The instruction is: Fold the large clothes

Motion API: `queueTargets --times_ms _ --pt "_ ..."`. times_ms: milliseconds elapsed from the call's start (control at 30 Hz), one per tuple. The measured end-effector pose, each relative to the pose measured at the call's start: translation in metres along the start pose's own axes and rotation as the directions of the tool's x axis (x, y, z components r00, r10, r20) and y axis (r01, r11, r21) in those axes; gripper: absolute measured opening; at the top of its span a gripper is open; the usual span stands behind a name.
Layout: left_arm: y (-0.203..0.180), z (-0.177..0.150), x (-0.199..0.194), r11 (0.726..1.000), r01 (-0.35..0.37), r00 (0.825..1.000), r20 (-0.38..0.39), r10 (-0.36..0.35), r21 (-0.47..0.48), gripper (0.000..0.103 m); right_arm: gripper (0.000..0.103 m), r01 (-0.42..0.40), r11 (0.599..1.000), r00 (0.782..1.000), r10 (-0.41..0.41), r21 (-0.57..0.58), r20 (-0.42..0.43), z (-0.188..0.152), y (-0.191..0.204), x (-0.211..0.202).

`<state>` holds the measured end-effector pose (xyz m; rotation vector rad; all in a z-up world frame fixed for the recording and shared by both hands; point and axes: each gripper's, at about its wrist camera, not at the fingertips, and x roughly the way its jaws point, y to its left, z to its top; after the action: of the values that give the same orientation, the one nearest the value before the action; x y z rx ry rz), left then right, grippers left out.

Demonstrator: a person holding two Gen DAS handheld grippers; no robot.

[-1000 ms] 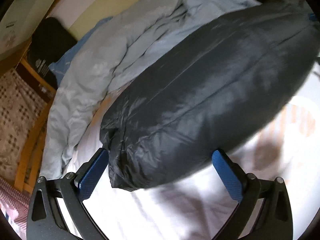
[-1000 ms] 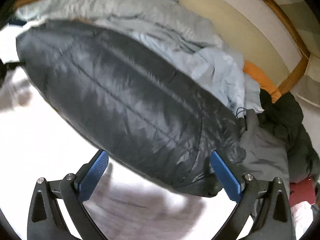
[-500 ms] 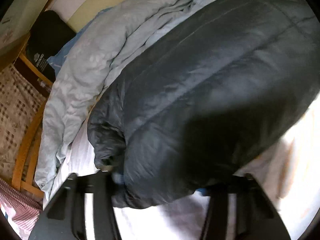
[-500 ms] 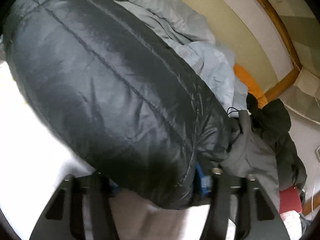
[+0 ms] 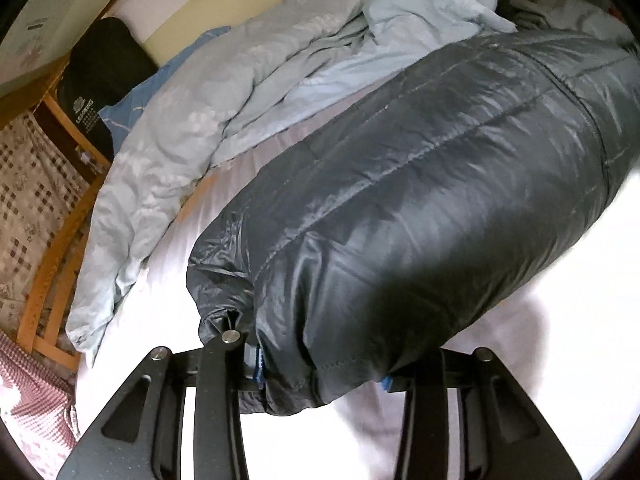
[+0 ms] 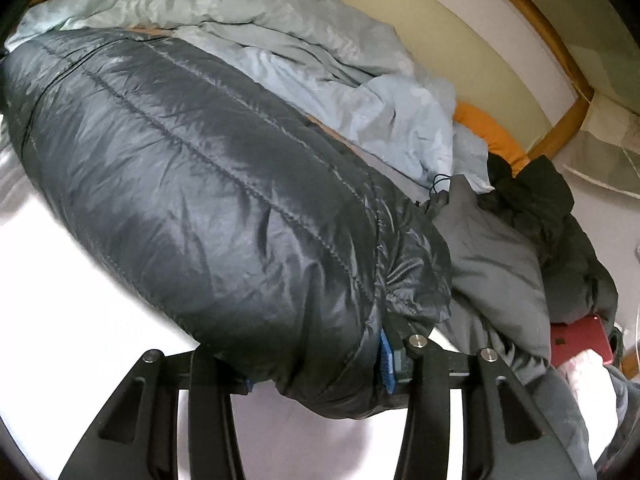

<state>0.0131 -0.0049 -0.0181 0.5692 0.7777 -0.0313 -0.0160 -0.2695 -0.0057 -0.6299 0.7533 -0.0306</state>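
The dark quilted puffer jacket [image 5: 420,200] lies across the white sheet [image 5: 552,360] of the bed, a long padded bundle, with the pale blue duvet [image 5: 224,112] heaped along its far side. The left gripper [image 5: 320,376] has its jaws drawn in on the jacket's left end, blue pads mostly buried in fabric, and the right gripper [image 6: 316,376] grips the right end [image 6: 320,240] the same way, near the grey garment [image 6: 492,268] and the black clothing [image 6: 536,200] piled to the right. How firmly each pinch bites cannot be told, since the padding hides the fingertips. The step in hand looks like carrying or turning the near edge over for a fold. To do it well, both ends should rise level and together, so the slippery shell does not slide out or sag in the middle. Keep the bundle taut between the grippers, and lay it down clear of the duvet, edges aligned, before letting go.
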Motion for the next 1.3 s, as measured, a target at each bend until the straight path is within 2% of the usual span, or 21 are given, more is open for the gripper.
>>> queueTargets --times_ms 100,167,200,267,400,467,600,733,833,900,1000,1133,1300 --pt "-0.004 -0.013 -0.002 1.0 -0.009 1.0 -0.007 0.009 0.007 0.05 0.054 0.001 1.0 1.0 -0.002 -0.031 -0.027 -0.016 0.014 -0.007" --pt "-0.008 -0.021 0.007 0.999 -0.039 0.998 -0.044 0.039 0.014 0.079 0.063 0.021 0.997 0.999 -0.023 -0.068 -0.026 -0.024 0.023 -0.008" --pt "-0.01 -0.024 0.009 0.999 -0.05 0.997 -0.059 0.051 0.022 0.08 0.07 0.03 0.997 0.999 -0.032 -0.074 -0.025 -0.026 0.025 -0.008" --pt "-0.012 -0.027 0.001 0.999 -0.041 0.998 -0.037 0.043 0.03 0.08 0.074 0.04 0.998 0.999 -0.041 -0.042 -0.033 -0.027 0.021 -0.008" --pt "-0.011 -0.024 -0.036 1.0 0.01 0.998 0.069 -0.008 -0.029 0.081 0.078 -0.048 0.996 0.999 0.048 0.073 0.006 -0.015 0.004 -0.017" --pt "-0.006 -0.022 -0.052 0.991 0.099 0.989 0.121 -0.087 -0.095 0.084 0.078 -0.089 0.99 0.995 0.084 0.107 0.051 -0.009 -0.003 -0.025" --pt "0.0 -0.011 -0.075 0.966 0.208 0.965 0.191 -0.177 -0.154 0.085 0.083 -0.177 0.971 0.982 0.164 0.162 0.094 0.001 -0.009 -0.034" --pt "0.002 0.002 -0.081 0.949 0.261 0.948 0.236 -0.216 -0.179 0.085 0.084 -0.21 0.964 0.977 0.2 0.166 0.074 0.003 -0.009 -0.036" --pt "0.003 0.01 -0.074 0.943 0.265 0.947 0.242 -0.214 -0.204 0.085 0.084 -0.213 0.968 0.977 0.207 0.132 0.059 0.005 -0.01 -0.036" --pt "0.004 0.015 -0.067 0.938 0.267 0.949 0.231 -0.216 -0.222 0.085 0.084 -0.153 0.977 0.988 0.152 0.149 0.016 0.006 -0.011 -0.033" --pt "0.008 0.021 -0.059 0.935 0.252 0.954 0.226 -0.197 -0.25 0.085 0.084 -0.225 0.956 0.974 0.224 0.188 0.029 0.002 -0.011 -0.037" --pt "0.005 0.028 -0.05 0.957 0.155 0.973 0.205 -0.106 -0.245 0.085 0.084 -0.265 0.951 0.964 0.262 0.161 0.038 -0.001 -0.004 -0.041" --pt "0.007 0.033 -0.038 0.95 0.154 0.978 0.181 -0.107 -0.272 0.085 0.084 -0.367 0.908 0.929 0.345 0.204 0.135 -0.003 -0.017 -0.056"
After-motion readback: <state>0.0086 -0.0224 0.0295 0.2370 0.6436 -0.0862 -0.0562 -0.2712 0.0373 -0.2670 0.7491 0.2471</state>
